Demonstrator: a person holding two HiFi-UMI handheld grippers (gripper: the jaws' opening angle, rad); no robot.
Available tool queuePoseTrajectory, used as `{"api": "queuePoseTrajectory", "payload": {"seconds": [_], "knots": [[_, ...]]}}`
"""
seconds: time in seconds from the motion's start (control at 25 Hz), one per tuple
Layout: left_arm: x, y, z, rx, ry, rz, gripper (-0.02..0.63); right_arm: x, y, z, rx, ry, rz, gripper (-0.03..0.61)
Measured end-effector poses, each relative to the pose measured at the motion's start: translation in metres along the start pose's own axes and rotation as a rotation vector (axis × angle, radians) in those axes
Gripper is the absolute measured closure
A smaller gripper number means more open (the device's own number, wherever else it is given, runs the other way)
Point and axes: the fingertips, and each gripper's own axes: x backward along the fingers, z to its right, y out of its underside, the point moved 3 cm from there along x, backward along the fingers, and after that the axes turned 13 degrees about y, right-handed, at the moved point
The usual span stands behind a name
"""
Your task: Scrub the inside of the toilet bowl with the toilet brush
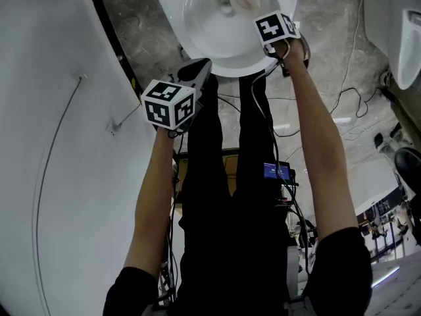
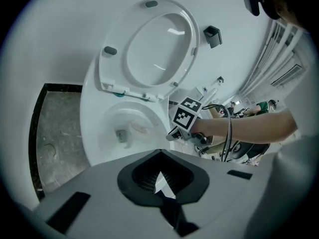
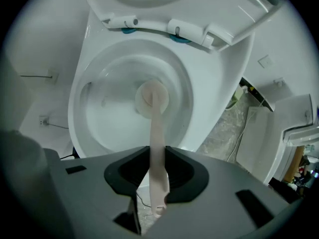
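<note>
We stand astride the front of the toilet bowl [image 3: 207, 113], our black-trousered legs [image 1: 223, 196] filling the middle of the head view. Its seat [image 2: 114, 34] is tipped up against the wall behind. A white partition [image 1: 46, 176] runs close along the left. Thin cables [image 1: 345, 97] trail over the grey marbled floor [image 1: 151, 18] on the right, and more cable hangs by a small blue-lit screen [image 1: 276, 171] between our forearms. Nothing blocks the bowl's mouth.

The toilet brush [image 3: 156, 138] is pale pinkish-beige, with a slim flat handle and a round head. The head sits low inside the bowl, near the drain, and the handle rises straight up to us.

The right gripper [image 3: 155, 176] is clenched on that handle near its upper end, above the bowl's front rim. The left gripper [image 2: 160, 183] hangs just outside the front-left rim, its jaws drawn together on nothing.

Each gripper's cube shows only black-and-white square markers. The print on the blue screen is too small for us to read.
</note>
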Motion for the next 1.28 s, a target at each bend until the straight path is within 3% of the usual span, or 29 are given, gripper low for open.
{"api": "queuePoseTrajectory", "payload": {"seconds": [0.24,0.52,0.84,1.08,1.28], "knots": [[0.003,0.004,-0.005,0.004,-0.013,-0.011,0.603,-0.016,0.005,-0.010,0.000,-0.026,-0.041,0.474],[0.006,0.007,-0.008,0.005,-0.023,-0.021,0.604,-0.027,0.040,-0.037,-0.046,-0.084,-0.131,0.474],[0.005,0.005,-0.005,0.003,-0.016,-0.016,0.603,-0.027,0.066,-0.103,-0.087,-0.235,-0.224,0.474],[0.007,0.008,-0.003,0.001,-0.021,-0.022,0.604,-0.022,0.054,-0.133,-0.153,-0.335,-0.214,0.474],[0.011,0.009,-0.004,-0.002,-0.027,-0.033,0.604,-0.017,0.019,-0.125,-0.213,-0.368,-0.155,0.474]]}}
